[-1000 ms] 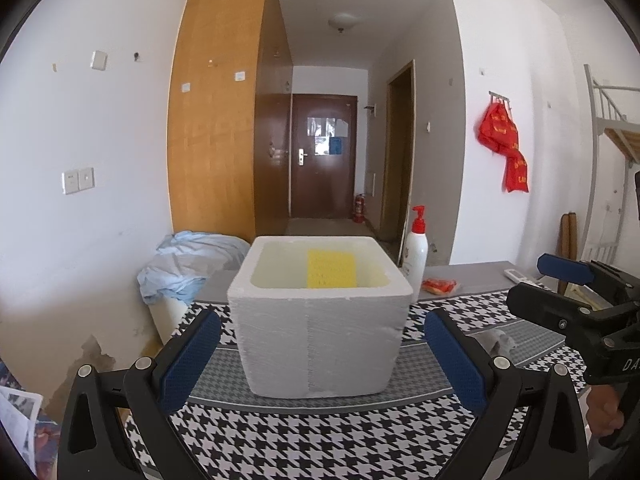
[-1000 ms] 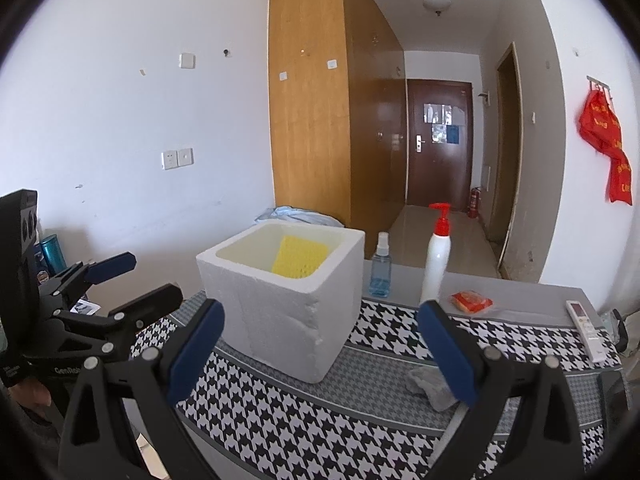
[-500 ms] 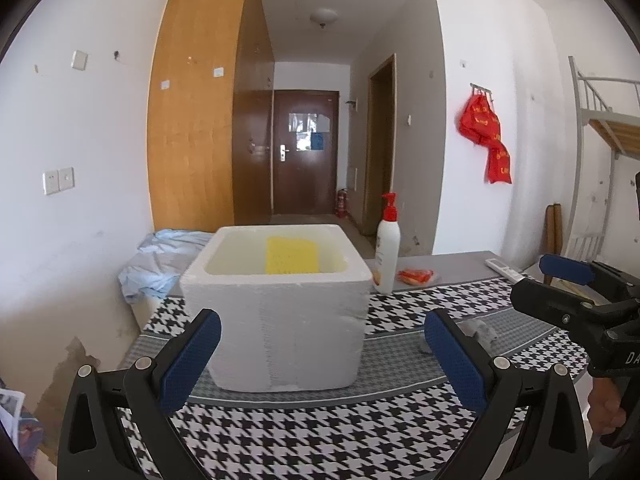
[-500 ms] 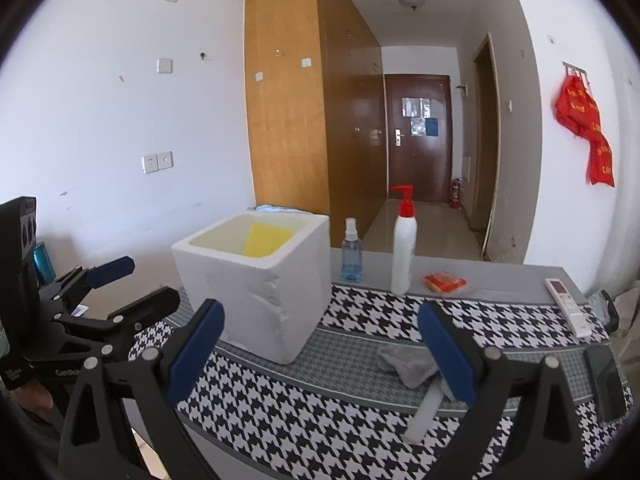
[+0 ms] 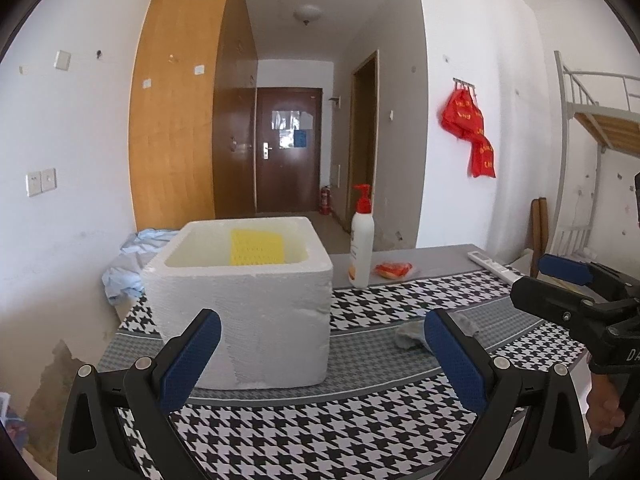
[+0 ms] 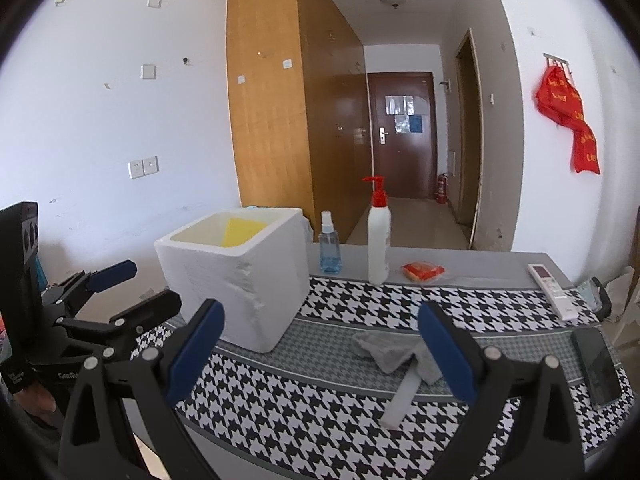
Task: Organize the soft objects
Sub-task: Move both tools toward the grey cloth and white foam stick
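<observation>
L gripper (image 5: 320, 356) & R gripper (image 6: 324, 348): both spread wide, empty, above houndstooth cloth (image 6: 280, 400). Yellow sponge (image 5: 258, 247) inside foam box (image 5: 248, 320); grey rag (image 6: 384, 350) on cloth, R of box.

We record that both cameras now sit farther back and swung right of their position a second ago. The foam box (image 5: 244, 300) appears left of centre where it earlier filled the middle. The grey cloth (image 6: 390, 354), earlier half hidden, now lies in full sight between the right hand-held gripper (image 6: 320, 344) pads. More of the tabletop (image 6: 460, 300) now shows, including a phone (image 6: 598, 366).
</observation>
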Tool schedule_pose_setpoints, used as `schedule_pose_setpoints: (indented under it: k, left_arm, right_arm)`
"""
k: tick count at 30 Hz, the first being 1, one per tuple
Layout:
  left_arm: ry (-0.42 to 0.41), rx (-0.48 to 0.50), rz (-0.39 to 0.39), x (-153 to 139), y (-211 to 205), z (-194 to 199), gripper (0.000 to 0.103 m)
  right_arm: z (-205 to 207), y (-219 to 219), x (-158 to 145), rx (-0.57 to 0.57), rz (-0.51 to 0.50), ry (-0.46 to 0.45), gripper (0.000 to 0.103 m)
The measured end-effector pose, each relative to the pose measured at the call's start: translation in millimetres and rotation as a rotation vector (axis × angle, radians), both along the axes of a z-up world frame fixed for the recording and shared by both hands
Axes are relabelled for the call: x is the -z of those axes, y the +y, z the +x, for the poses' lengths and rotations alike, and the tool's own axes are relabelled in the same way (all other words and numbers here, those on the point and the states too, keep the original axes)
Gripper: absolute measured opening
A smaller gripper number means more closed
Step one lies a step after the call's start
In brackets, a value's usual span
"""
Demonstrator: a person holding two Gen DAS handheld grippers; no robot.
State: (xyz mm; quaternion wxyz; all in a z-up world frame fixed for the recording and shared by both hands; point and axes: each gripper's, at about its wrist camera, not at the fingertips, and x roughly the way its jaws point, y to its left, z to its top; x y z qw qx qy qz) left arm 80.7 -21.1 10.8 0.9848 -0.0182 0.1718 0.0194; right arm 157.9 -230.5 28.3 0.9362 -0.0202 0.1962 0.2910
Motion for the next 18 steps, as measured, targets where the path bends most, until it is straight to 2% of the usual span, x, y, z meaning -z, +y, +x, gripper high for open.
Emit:
schedule_pose_setpoints:
  k: [18]
  left_arm:
    - [0.046, 0.084, -0.026, 15.8, -25.5, 16.9, 0.102]
  right_arm:
    - [3.1, -31.1, 15.4, 0.09, -0.011, 0.036, 0.099]
